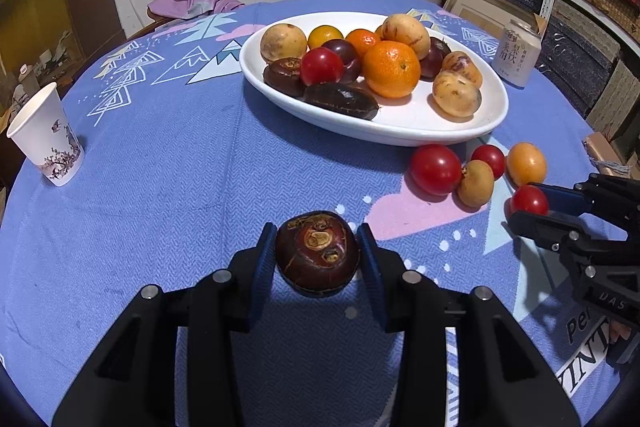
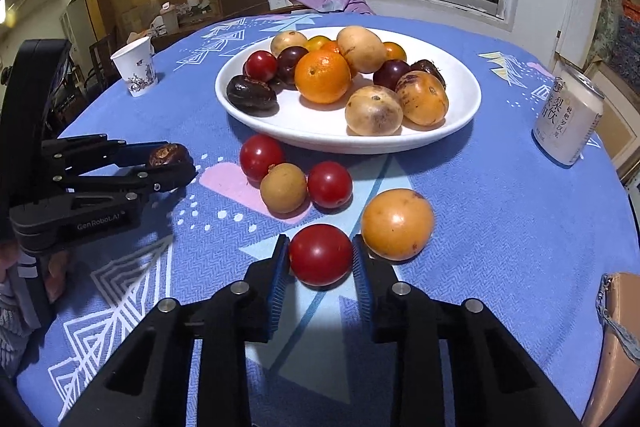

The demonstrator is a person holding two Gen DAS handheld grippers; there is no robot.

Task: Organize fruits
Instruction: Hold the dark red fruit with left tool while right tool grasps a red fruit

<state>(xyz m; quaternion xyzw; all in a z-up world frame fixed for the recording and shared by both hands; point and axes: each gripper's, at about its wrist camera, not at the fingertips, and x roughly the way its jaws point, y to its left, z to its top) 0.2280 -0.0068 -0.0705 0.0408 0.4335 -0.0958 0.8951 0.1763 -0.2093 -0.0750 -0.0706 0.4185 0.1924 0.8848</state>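
**Both grippers clamped on fruit short of the white dish**

Ahead of both sets of jaws, the white oval dish [image 2: 460, 115] holds an orange [image 2: 322, 77], pale yellow fruits, dark plums, water chestnuts and a cherry tomato. The left gripper [image 1: 318, 253], tilted down, pinches a water chestnut [image 1: 317, 253]. The right gripper [image 2: 321, 255], likewise angled down, presses a cherry tomato [image 2: 320, 254], a yellow-orange fruit [image 2: 397, 223] touching its right finger.
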